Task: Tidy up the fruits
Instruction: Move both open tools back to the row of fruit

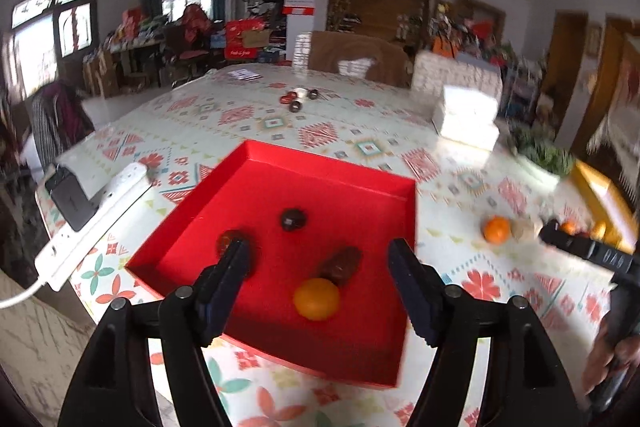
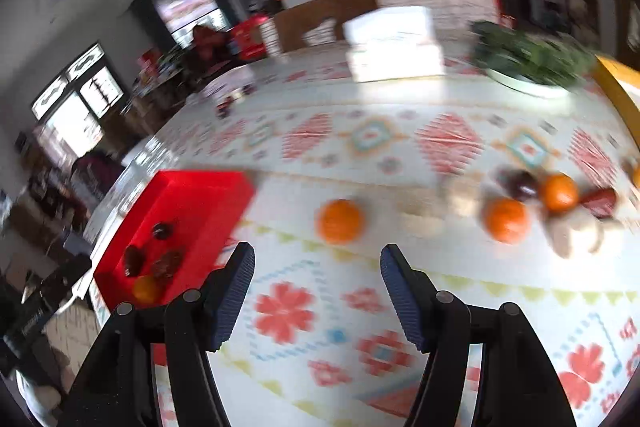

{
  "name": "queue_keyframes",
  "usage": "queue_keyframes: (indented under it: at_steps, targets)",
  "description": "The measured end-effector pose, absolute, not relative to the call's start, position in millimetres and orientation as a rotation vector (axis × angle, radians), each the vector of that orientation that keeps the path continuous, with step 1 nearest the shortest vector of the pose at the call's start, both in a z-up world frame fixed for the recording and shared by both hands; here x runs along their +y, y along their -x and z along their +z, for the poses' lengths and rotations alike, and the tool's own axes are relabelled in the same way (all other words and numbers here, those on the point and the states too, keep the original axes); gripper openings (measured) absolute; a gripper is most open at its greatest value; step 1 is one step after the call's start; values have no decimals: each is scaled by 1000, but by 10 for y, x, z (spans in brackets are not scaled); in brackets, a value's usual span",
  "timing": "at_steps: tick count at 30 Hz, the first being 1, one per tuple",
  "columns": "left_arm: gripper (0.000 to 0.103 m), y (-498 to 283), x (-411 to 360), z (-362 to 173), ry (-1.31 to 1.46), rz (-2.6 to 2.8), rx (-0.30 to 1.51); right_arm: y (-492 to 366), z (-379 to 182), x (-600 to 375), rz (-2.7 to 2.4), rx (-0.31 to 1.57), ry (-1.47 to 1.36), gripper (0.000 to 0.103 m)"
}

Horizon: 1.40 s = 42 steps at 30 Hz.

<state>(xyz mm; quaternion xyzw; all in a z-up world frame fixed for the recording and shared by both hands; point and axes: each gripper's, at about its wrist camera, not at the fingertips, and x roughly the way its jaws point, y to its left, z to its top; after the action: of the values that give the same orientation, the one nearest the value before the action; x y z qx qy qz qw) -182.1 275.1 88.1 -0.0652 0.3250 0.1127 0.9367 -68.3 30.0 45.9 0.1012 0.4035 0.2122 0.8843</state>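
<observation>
Left gripper (image 1: 320,267) hangs over the red tray (image 1: 200,227), its jaws spread apart with nothing pinched between them. Inside the tray sits an orange fruit (image 1: 317,299) at about six o'clock of the tray floor, and touching it at its one o'clock is a dark brown oblong fruit (image 1: 341,265). A dark round fruit (image 1: 293,219) lies near the tray's centre, and another dark one (image 1: 229,241) sits at nine o'clock, half hidden behind the left finger (hard to say what kind these are).

Off at three o'clock from the tray, out on the patterned tablecloth (image 1: 360,135), a lone orange (image 1: 497,229) rests beside a pale lump, with the right gripper's black fingers just beyond it. A white power strip (image 1: 92,223) runs along the table edge at nine o'clock.

Over to the right wrist view, which is blurred: the right gripper (image 2: 318,287) is released too, jaws apart over bare cloth, holding nothing. An orange (image 2: 340,221) lies just ahead at twelve o'clock. At two o'clock there's a cluster: two more oranges (image 2: 507,219) (image 2: 558,191), a dark purple fruit (image 2: 522,183), a reddish piece (image 2: 600,202) and pale lumps (image 2: 572,233), packed close. The tray shows at nine o'clock with its four fruits. A white box (image 2: 394,45) and a dish of greens (image 2: 528,57) stand at the far side.
</observation>
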Motion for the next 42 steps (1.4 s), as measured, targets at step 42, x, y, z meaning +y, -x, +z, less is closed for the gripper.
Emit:
queue_keyframes:
  at_steps: [42]
  targets:
    - [71, 1092, 1346, 506, 79, -98, 839, 403, 264, -1329, 221, 829, -245, 73]
